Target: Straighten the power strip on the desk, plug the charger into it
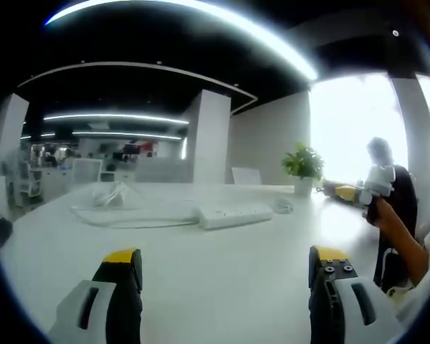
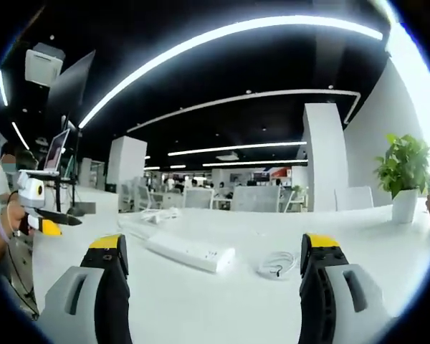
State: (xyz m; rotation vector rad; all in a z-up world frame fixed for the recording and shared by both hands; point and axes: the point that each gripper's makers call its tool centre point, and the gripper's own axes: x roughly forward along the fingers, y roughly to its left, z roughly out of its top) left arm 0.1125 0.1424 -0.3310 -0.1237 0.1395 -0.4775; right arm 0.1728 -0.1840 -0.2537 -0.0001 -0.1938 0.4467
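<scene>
While my left gripper [image 1: 222,269] hangs wide open and empty, the power strip [image 1: 234,215] lies askew mid-desk, well ahead; its cable [image 1: 122,221] could snag; my right gripper [image 2: 213,256], equally open and empty, risks nudging the coiled charger [image 2: 277,265].

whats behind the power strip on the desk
Behind the power strip in the left gripper view, its cable loops across the white desk, with a clear plastic bag further back. Whatever lies under the strip is covered.
</scene>
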